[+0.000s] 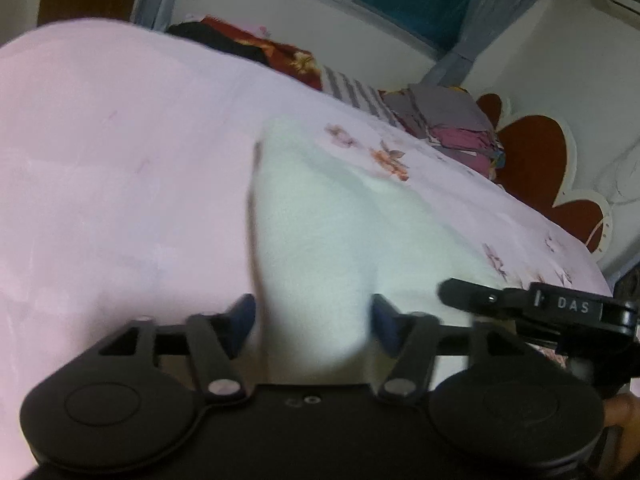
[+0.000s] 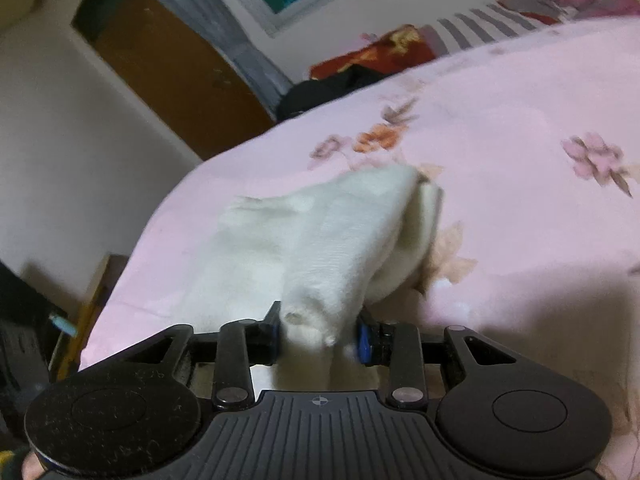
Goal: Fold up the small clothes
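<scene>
A small white cloth (image 1: 320,224) lies on the pink floral bedsheet (image 1: 120,160). In the left wrist view my left gripper (image 1: 314,320) has its blue-padded fingers apart, with the near end of the cloth between them, and it looks open. The right gripper (image 1: 520,304) shows at the right of that view, touching the cloth's edge. In the right wrist view my right gripper (image 2: 320,336) is shut on the near end of the white cloth (image 2: 332,240), which is bunched and folded over itself.
Piles of clothes (image 1: 452,128) and a red floral blanket (image 1: 280,56) lie at the bed's far edge under a window. A red heart-shaped headboard (image 1: 540,160) is at right. The bed's left edge (image 2: 132,248) drops to a wall and door.
</scene>
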